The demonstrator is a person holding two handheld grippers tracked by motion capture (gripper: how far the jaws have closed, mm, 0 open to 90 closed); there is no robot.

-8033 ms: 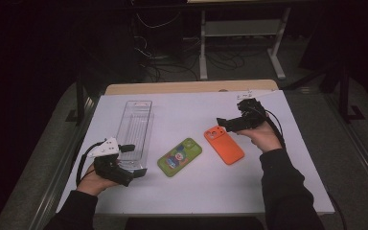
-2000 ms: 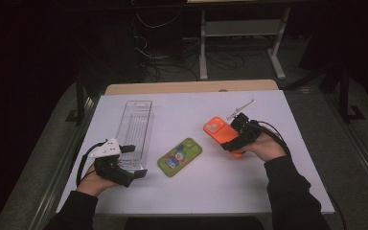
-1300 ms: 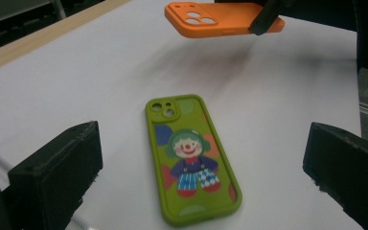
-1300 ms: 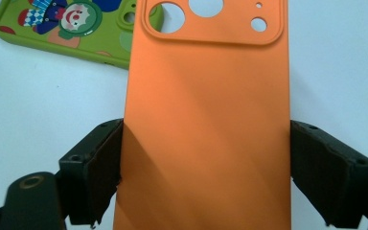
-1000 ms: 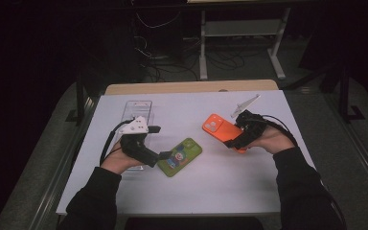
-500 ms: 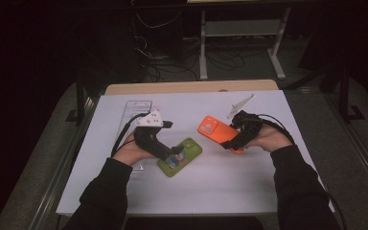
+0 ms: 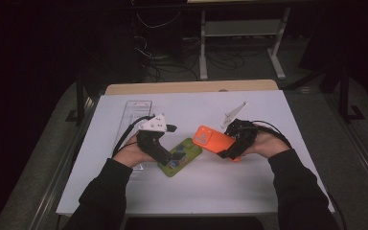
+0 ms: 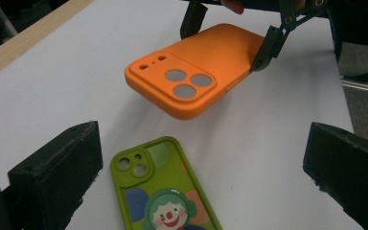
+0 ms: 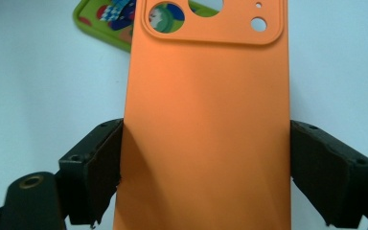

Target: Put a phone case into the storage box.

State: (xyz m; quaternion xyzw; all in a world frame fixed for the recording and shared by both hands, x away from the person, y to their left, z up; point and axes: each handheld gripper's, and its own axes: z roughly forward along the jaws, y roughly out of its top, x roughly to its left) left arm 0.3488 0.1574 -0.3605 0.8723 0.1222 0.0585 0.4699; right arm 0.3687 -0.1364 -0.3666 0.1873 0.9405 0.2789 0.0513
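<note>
An orange phone case point(image 7: 214, 140) is held off the white table, tilted, camera holes toward the left. My right gripper point(image 7: 231, 149) is shut on it: both pads press its long edges point(image 9: 203, 167). A green phone case point(image 7: 181, 156) with a clown picture lies flat on the table point(image 8: 165, 199). My left gripper point(image 7: 166, 158) hovers over the near end of the green case with its jaws wide apart point(image 8: 203, 184) and nothing clamped. From the left gripper view the orange case point(image 8: 191, 72) hangs above and beyond the green one, which peeks out in the right gripper view point(image 9: 100, 21).
A clear plastic box point(image 7: 135, 111) lies at the back left, partly behind my left hand. The white table point(image 7: 268, 191) has a wooden strip point(image 7: 191, 87) along its far edge. Beyond it are a dark floor, cables and a desk frame.
My left gripper has moved right, from beside the clear box to over the green case. My right gripper has kept the orange case raised in about the same place.
</note>
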